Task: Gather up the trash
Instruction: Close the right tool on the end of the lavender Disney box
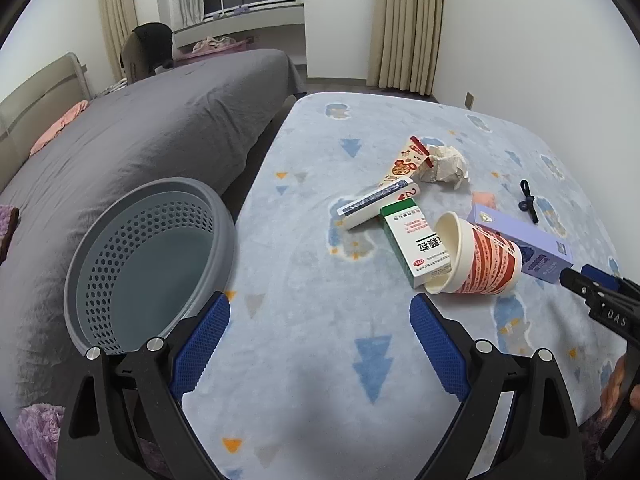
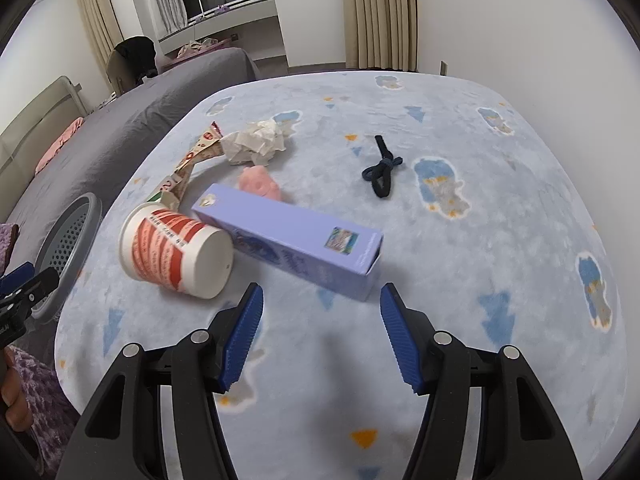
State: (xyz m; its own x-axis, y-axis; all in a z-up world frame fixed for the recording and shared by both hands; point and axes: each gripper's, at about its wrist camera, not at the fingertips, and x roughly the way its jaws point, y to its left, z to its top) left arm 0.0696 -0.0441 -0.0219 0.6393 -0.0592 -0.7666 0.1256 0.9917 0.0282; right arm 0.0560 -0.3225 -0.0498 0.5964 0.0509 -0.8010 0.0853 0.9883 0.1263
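Note:
A red-and-white paper cup [image 1: 476,260] [image 2: 176,252] lies on its side on the blue patterned blanket. Beside it lie a lilac box [image 2: 292,240] [image 1: 520,244], a green-and-white medicine box [image 1: 412,244], a white tube [image 1: 376,202], a patterned wrapper [image 1: 408,160] [image 2: 196,160] and crumpled paper [image 1: 444,162] [image 2: 256,142]. A grey perforated basket [image 1: 152,264] [image 2: 68,240] stands at the left. My left gripper [image 1: 320,316] is open and empty, between basket and cup. My right gripper [image 2: 320,300] is open and empty, just short of the lilac box's near end.
A dark blue knotted cord [image 2: 382,170] [image 1: 528,200] lies to the right of the trash. A grey bed [image 1: 140,128] runs along the left behind the basket. A pink printed figure [image 2: 262,182] shows on the blanket. Curtains and a white wall stand behind.

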